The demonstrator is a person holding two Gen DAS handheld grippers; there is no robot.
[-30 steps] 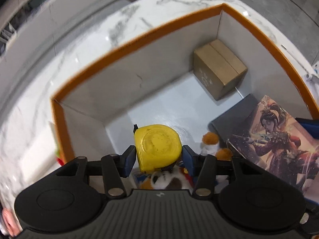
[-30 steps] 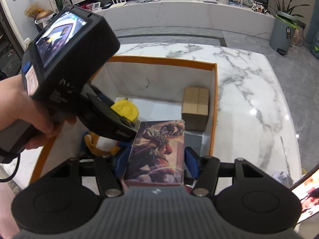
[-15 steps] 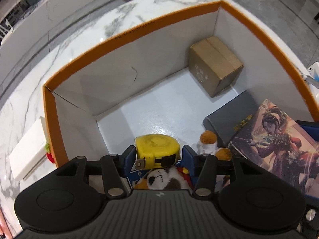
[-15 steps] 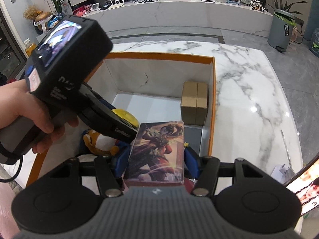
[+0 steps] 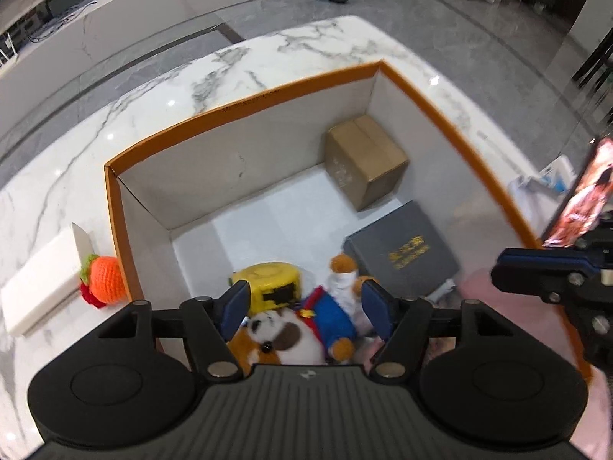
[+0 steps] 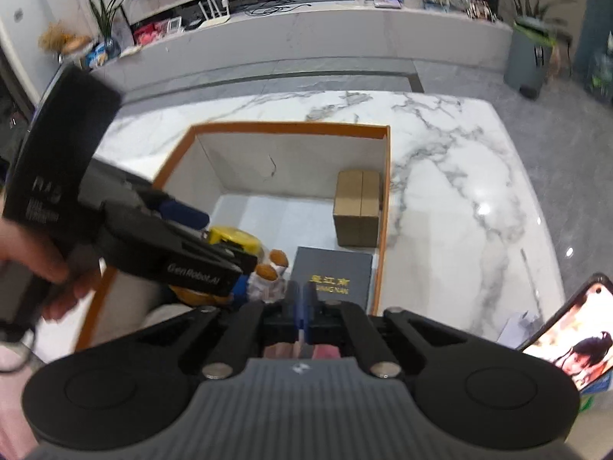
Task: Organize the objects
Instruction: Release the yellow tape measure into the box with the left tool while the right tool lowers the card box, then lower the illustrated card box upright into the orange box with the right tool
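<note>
Yellow plastic tape measure (image 5: 269, 281) lay in the orange-rimmed white cardboard box (image 5: 245, 109) – free beneath the left gripper (image 5: 306, 306), whose empty jaws were opening. Right gripper (image 6: 300, 299) was clenched on nothing – descending so, it could jab the dark grey gift box (image 6: 333, 276).

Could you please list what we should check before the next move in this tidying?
1. Tape measure down in the box: ok, it lies on the floor.
2. Left gripper free: ok, jaws opening, pads touch nothing.
3. Right gripper free: ok, shut with nothing between.
4. Everything packed: not ok, the crocheted orange fruit and white block sit on the table outside the box.
5. Plush toy settled: cannot tell, partly hidden.
</note>
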